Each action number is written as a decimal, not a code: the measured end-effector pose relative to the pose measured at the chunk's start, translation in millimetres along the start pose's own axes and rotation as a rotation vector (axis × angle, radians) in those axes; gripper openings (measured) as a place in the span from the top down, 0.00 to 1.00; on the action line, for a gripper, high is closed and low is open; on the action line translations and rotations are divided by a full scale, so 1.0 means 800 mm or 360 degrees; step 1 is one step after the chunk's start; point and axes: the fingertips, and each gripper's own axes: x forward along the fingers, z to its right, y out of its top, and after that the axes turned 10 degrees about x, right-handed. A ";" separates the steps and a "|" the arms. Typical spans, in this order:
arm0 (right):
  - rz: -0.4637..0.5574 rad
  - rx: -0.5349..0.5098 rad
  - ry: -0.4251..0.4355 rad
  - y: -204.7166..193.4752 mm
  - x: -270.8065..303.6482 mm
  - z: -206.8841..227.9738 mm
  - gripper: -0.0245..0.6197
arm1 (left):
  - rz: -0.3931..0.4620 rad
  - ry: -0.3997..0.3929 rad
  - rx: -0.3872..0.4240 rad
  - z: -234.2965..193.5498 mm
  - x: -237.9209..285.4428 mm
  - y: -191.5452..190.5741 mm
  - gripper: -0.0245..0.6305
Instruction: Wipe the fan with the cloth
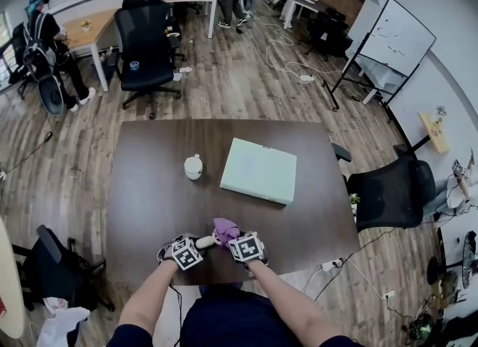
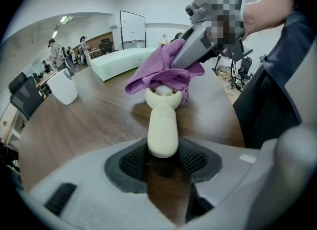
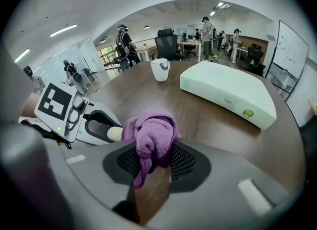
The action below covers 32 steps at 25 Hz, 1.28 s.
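Note:
A small cream hand fan (image 2: 163,125) lies near the table's front edge, its handle clamped between the pads of my left gripper (image 2: 163,159). In the head view the fan (image 1: 206,242) shows between both marker cubes. A purple cloth (image 2: 163,73) covers the fan's head. My right gripper (image 3: 154,163) is shut on that cloth (image 3: 151,137) and presses it down onto the fan head from the right. The fan head is mostly hidden under the cloth (image 1: 225,229). In the head view the left gripper (image 1: 193,248) and right gripper (image 1: 237,242) sit close together.
A white cup (image 1: 193,166) stands mid-table and a pale green flat box (image 1: 259,170) lies to its right. The dark wooden table (image 1: 149,189) has office chairs around it, one at the right edge (image 1: 388,192). People stand and sit far behind.

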 end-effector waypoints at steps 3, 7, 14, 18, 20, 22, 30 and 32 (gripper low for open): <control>-0.0003 -0.0063 -0.0007 0.007 0.002 -0.004 0.75 | -0.0001 0.0008 -0.0001 -0.001 -0.001 0.000 0.67; 0.0007 -0.0088 0.0006 0.017 0.008 -0.012 0.75 | 0.0001 0.0004 -0.0004 -0.003 -0.001 0.002 0.67; -0.0019 -0.0169 0.0054 0.019 0.019 -0.036 0.75 | -0.0010 0.0005 -0.0014 0.000 -0.002 -0.003 0.67; -0.0034 -0.0241 0.0111 0.012 0.025 -0.048 0.75 | -0.0011 0.0007 -0.0013 -0.001 -0.001 0.000 0.67; -0.0017 -0.0263 0.0124 0.015 0.022 -0.055 0.75 | -0.0006 0.0014 -0.0008 -0.002 -0.001 0.000 0.67; -0.0010 -0.0267 0.0132 0.018 0.020 -0.062 0.75 | -0.0002 0.0018 -0.0005 -0.004 -0.002 -0.001 0.67; -0.0019 -0.0280 0.0230 0.005 0.029 -0.088 0.75 | -0.0008 0.0000 -0.0014 0.000 -0.003 -0.002 0.67; -0.0063 -0.0322 0.0255 -0.005 0.028 -0.098 0.75 | -0.0016 0.0010 -0.0011 -0.001 -0.003 -0.005 0.67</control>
